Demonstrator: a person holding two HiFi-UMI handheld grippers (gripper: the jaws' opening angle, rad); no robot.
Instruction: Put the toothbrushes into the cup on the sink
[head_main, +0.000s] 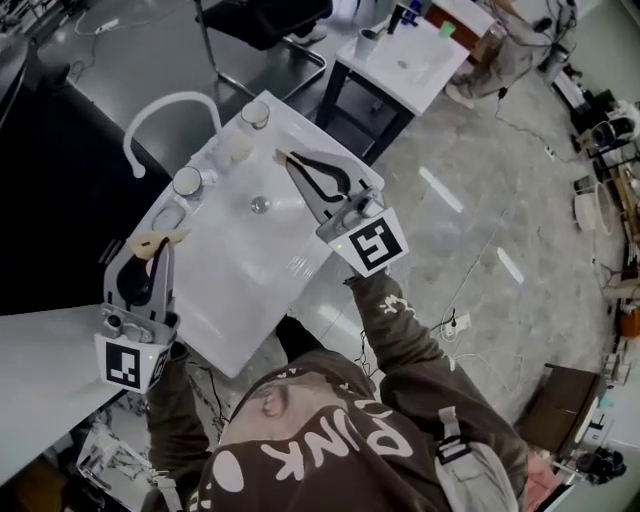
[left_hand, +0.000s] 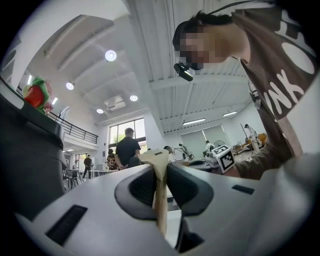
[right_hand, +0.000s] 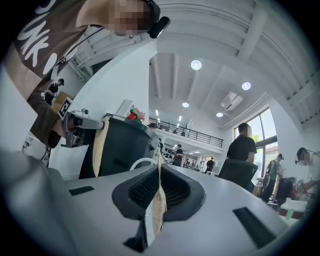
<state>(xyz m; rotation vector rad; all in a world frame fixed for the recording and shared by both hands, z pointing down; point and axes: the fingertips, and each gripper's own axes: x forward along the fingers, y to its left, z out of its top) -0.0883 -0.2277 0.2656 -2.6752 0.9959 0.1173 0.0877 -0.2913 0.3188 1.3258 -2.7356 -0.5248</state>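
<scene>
Fig.: my right gripper (head_main: 284, 157), jaws closed and empty, points at the cup (head_main: 255, 114) just beyond (I cannot find the toothbrushes); left gripper (head_main: 156, 242), likewise closed, sits farther off.

A grey stone floor (head_main: 480, 260) is spreading out all around, with bright stripes of light (head_main: 440, 190) shining on it. A black chair (head_main: 265, 20) and a small white surface on dark legs (head_main: 430, 75) are standing farther back. Round lights (left_hand: 110, 55) are glowing in the high white ceiling (left_hand: 165, 60), and daylight is coming in through a big window (left_hand: 119, 134). A railing (right_hand: 200, 136) is running along an upper level, and people (left_hand: 128, 148) are standing far off.
</scene>
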